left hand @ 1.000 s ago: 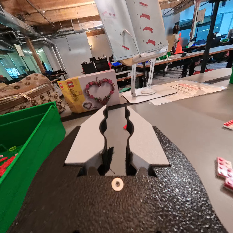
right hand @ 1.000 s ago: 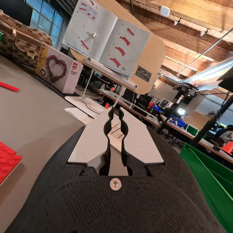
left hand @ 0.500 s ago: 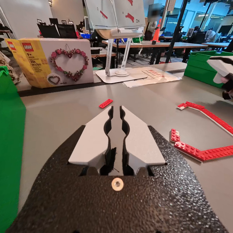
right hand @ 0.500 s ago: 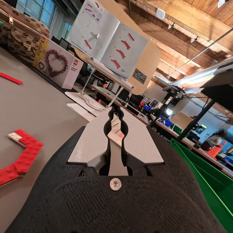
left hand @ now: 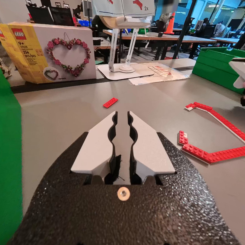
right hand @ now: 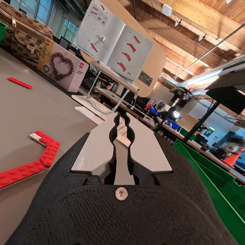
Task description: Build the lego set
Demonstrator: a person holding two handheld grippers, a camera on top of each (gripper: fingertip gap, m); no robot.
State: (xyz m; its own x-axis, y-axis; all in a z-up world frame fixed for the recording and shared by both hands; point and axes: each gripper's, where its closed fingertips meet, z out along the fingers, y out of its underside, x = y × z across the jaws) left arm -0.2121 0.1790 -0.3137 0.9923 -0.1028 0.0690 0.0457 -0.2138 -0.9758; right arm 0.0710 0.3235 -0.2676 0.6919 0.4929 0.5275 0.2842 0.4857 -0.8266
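Left gripper point(left hand: 122, 112): jaws parted by narrow gap, nothing between them, above grey table point(left hand: 66, 119). Small red plate point(left hand: 110, 102) flat on table just ahead of tips, not touched. Right gripper point(right hand: 121, 114): jaws parted by slim gap, empty, tilted, touching nothing. Red angled lego assembly point(left hand: 212, 152) flat on table, right of left gripper. Green bin point(right hand: 218, 179) beside right gripper. Instruction booklet point(right hand: 112, 43) on stand behind; lego box point(left hand: 53, 53) far left.

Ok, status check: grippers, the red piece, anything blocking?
Left gripper open, empty, aimed at loose red plate ahead. Right gripper open, empty, beside red frame. Table between left gripper and plate unobstructed.
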